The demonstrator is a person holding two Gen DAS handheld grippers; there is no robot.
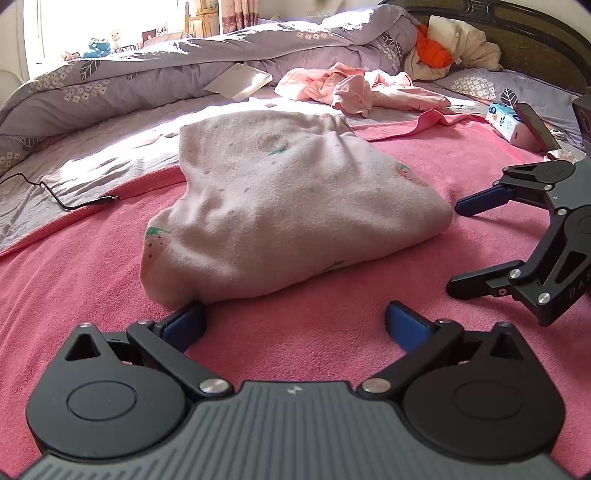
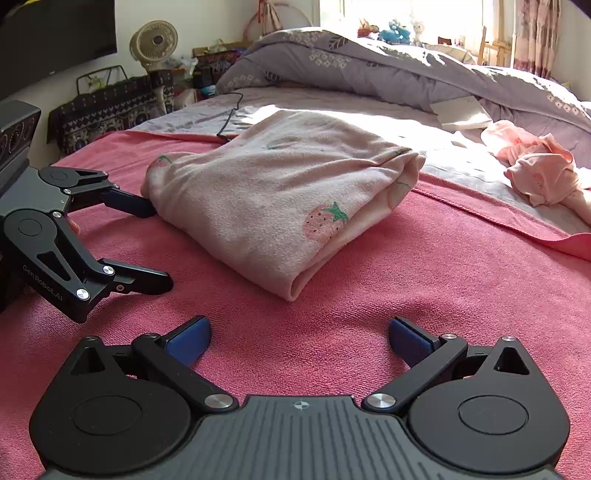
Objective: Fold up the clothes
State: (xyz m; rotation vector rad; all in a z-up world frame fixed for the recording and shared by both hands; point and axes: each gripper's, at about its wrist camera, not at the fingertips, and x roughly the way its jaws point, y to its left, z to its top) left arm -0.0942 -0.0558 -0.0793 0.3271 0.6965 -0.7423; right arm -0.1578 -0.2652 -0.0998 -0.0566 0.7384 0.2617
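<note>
A folded pink strawberry cloth (image 1: 291, 206) is lying in the middle of a pink towel (image 1: 332, 350) on the bed. The left gripper (image 1: 295, 321) is sitting low in front of it, jaws spread wide and holding nothing, one blue pad touching the cloth's near corner. The right gripper (image 2: 299, 332) is waiting just beside the cloth, spread wide too. More pink clothes (image 1: 354, 88) are lying crumpled farther back by a purple blanket (image 1: 147, 66).

"GenRobot.AI" on left gripper (image 2: 159, 247); "DAS" on right gripper (image 1: 452, 247)

Strong daylight is admitted through the window (image 2: 406, 14), overexposed; the quilt (image 1: 184, 62) is glare-struck; edges are bent by fisheye distortion.
</note>
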